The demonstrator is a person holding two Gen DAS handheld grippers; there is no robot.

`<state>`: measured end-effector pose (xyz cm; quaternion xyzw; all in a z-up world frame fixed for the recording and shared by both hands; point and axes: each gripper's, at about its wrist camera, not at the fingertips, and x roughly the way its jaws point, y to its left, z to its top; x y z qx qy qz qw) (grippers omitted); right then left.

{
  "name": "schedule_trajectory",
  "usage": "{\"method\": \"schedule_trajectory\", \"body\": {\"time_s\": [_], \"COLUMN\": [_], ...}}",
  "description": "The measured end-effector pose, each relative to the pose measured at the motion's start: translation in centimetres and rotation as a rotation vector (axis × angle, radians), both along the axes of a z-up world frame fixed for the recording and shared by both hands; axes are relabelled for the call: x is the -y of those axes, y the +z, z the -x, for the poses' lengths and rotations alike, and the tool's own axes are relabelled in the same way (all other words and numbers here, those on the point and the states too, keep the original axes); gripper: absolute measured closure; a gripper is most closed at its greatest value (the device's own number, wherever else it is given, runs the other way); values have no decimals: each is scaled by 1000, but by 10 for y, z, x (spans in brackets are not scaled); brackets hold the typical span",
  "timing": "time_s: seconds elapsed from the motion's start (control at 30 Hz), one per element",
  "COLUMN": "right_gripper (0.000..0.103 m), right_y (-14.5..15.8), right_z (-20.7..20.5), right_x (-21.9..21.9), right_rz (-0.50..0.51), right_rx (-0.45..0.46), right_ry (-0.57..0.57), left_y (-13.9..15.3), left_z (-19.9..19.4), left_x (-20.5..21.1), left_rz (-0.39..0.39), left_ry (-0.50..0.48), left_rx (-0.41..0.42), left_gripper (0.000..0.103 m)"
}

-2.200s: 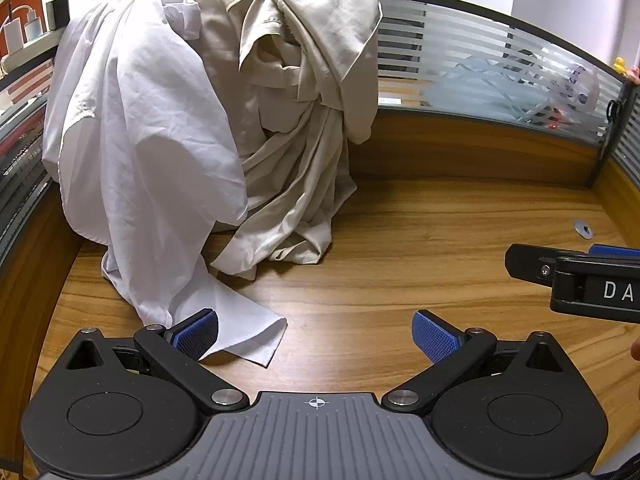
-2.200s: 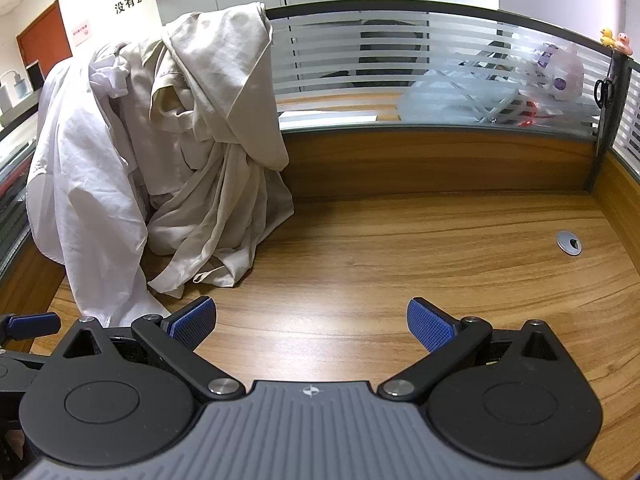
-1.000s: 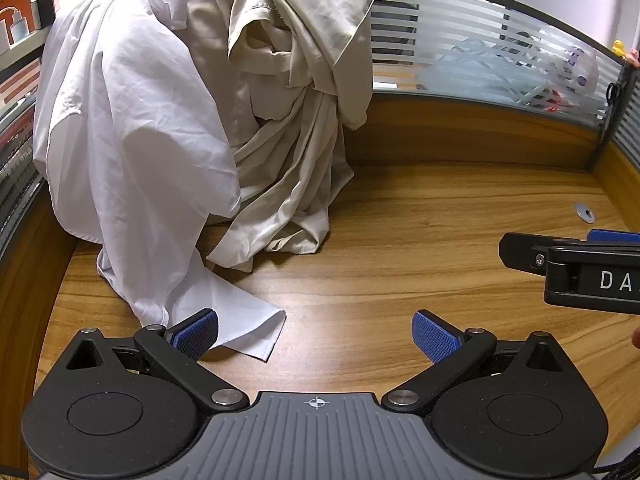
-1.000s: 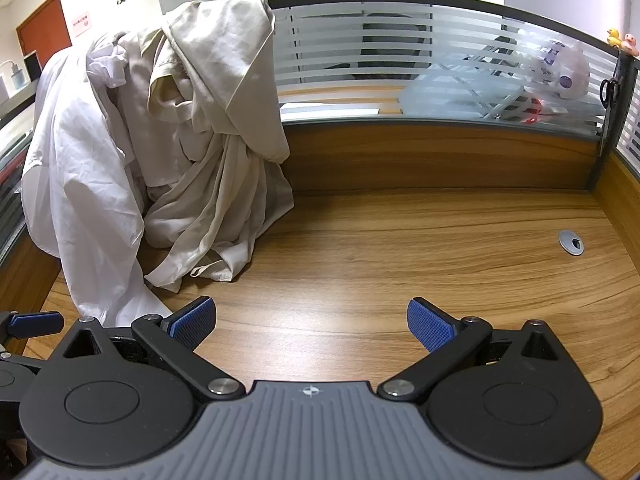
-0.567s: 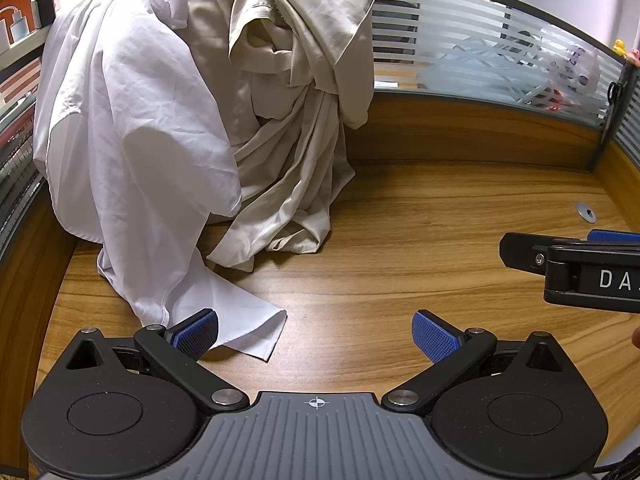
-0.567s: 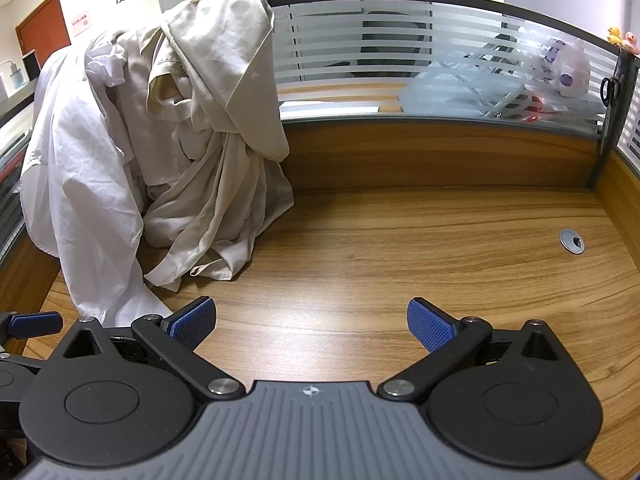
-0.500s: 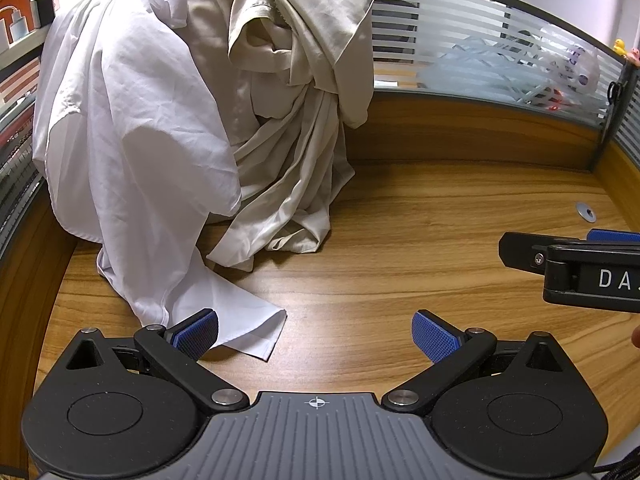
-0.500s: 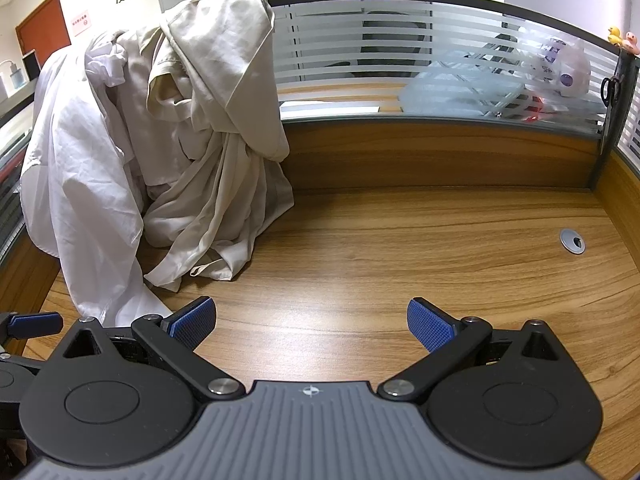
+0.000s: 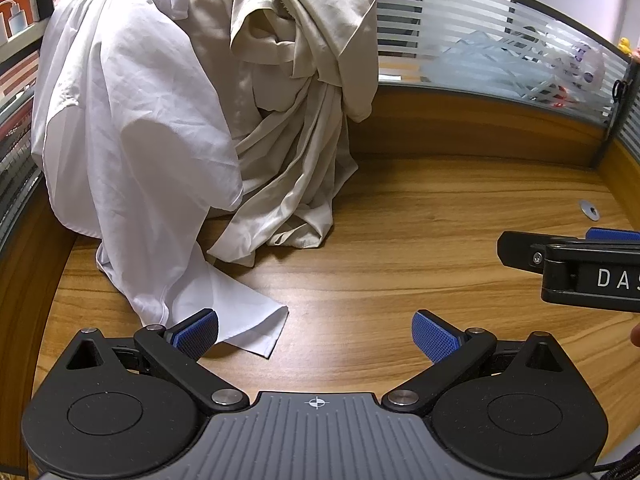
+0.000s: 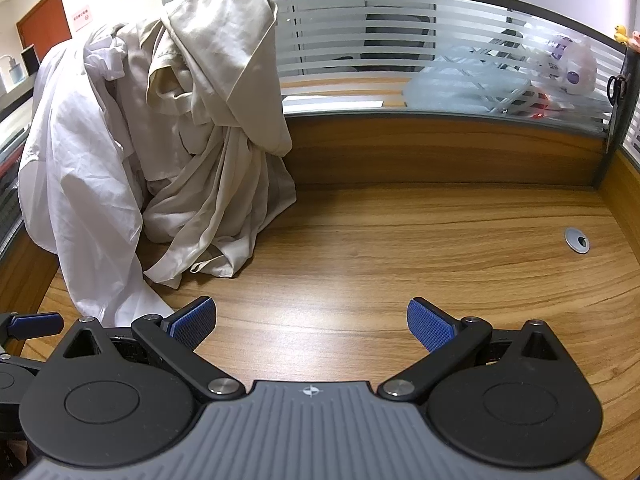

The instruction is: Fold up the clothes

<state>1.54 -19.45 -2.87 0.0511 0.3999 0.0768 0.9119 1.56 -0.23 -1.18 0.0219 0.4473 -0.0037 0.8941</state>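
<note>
While both tools hang low over the wooden desk [image 10: 400, 248], I see my left gripper [image 9: 314, 332] with its blue pads spread wide and nothing between them. Its left pad [image 9: 198, 330] sits just beside the trailing corner of the white garment [image 9: 132, 152], which lies flat on the wood there; I cannot tell whether pad and cloth touch. My right gripper [image 10: 310, 320] is likewise spread wide and holds nothing, with bare desk between its pads. In the left wrist view the right gripper [image 9: 576, 264] shows side-on at the right edge, and from that angle I cannot judge its opening. In the right wrist view a blue pad of the left gripper [image 10: 36, 325] peeks in at the far left edge.

Further out, the white garment climbs from the desk up over the left partition, hanging in a broad sheet. Against its right side hangs the beige garment [image 10: 224, 120], draped over the top of the back partition [image 10: 440, 28], its lower folds bunched on the desk in the left rear corner. The two garments overlap near the top. To the right, well apart from the clothes, a round cable grommet [image 10: 577, 240] is set into the desk. Beyond the striped glass I make out a plastic bag [image 10: 496, 80].
</note>
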Motion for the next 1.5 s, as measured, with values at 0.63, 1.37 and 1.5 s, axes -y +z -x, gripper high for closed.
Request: {"method": "schedule_trajectory", "body": {"time_s": [0.63,1.37,1.5], "right_gripper": [1,43,96], "right_y": [21,30,29], "right_z": [-106,-297,-306], "right_x": [-31,-95,-95], "right_rz": [69,45,23], "right_rx": [81,135,113], "right_ry": [181,265,264], "left_y": [-15,-36,-35], "left_z": [-19,-60,-62], "left_x": [-38,-63,-64], "left_rz": [-25,15,18], "left_ry": [78,124,142], "left_rx": [-29,-131,-130], "left_gripper": [0,0,0]}}
